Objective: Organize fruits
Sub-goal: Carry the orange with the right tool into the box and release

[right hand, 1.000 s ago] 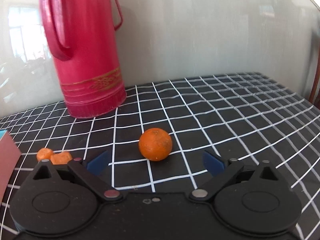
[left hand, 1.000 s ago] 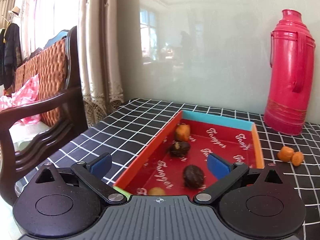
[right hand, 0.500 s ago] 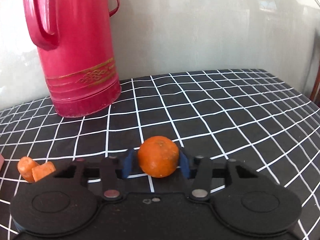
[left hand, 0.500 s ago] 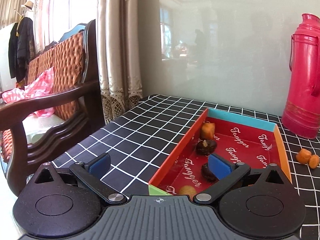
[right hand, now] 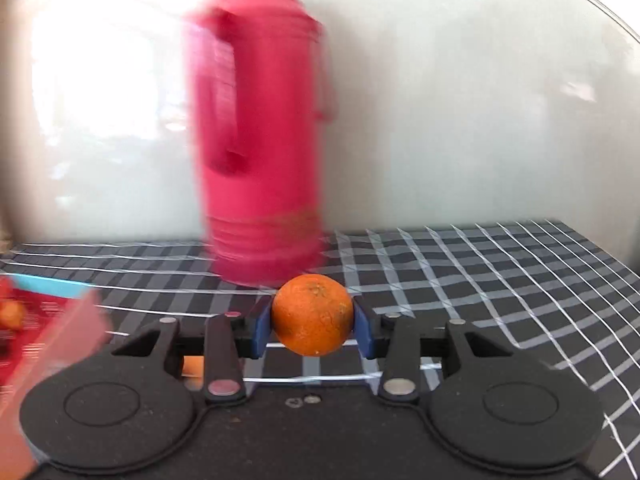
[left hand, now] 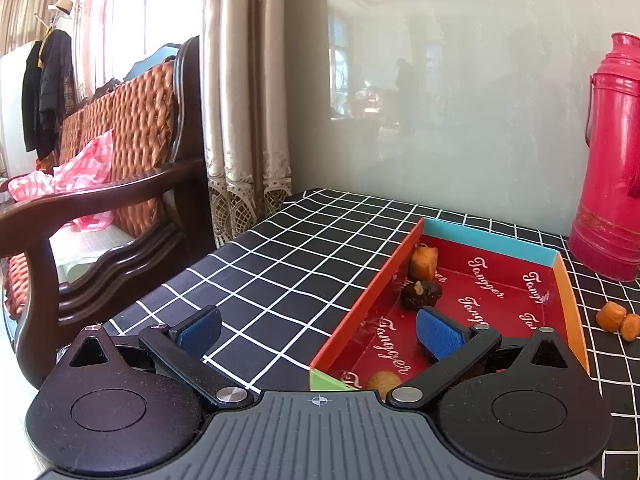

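Glossy red thermos (left hand: 612, 168), dimpled matt orange (right hand: 313, 314).

The tray (left hand: 492, 240) lies on the table (left hand: 280, 264), flask (left hand: 612, 184) behind-right, two fruit pieces (left hand: 618, 320) right.

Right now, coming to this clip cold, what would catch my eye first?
First the orange, clamped between the right tongs and filling the middle of the right wrist view. Behind it a tall red thermos stands against the wall, blurred. In the left wrist view, the red tray lies on the checked tablecloth holding a few fruits, with the left tongs open.
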A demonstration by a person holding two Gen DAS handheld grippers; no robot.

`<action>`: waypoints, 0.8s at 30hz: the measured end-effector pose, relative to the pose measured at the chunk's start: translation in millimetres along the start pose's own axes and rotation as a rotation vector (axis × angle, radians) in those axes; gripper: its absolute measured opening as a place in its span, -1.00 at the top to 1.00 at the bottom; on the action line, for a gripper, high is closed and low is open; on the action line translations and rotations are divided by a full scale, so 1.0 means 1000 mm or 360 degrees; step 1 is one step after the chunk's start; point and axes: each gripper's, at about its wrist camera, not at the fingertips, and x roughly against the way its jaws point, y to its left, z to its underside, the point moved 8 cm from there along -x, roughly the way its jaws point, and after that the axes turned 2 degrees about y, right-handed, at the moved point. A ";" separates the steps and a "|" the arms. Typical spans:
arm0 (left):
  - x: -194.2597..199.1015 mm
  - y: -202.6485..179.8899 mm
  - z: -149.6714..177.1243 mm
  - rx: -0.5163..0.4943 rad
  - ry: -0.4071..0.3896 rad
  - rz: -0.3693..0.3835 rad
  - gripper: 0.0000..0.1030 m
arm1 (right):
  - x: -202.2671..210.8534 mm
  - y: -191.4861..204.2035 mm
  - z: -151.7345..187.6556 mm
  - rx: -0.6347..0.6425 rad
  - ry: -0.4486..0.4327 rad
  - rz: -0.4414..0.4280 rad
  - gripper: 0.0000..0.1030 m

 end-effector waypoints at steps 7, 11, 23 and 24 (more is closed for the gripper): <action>0.000 0.012 0.000 0.0035 0.0007 -0.0033 -0.99 | 0.032 0.079 0.005 0.0166 -0.0045 -0.0393 0.35; 0.000 0.020 -0.001 0.0042 0.0002 -0.0055 -0.99 | 0.038 0.114 0.010 0.0216 -0.0006 -0.0569 0.35; 0.000 0.063 0.002 0.0089 0.0009 -0.0161 -0.99 | 0.038 0.203 0.048 0.0456 0.0171 -0.0765 0.32; -0.001 0.067 0.002 0.0096 0.0011 -0.0166 -0.99 | 0.040 0.205 0.047 0.0467 0.0163 -0.0764 0.24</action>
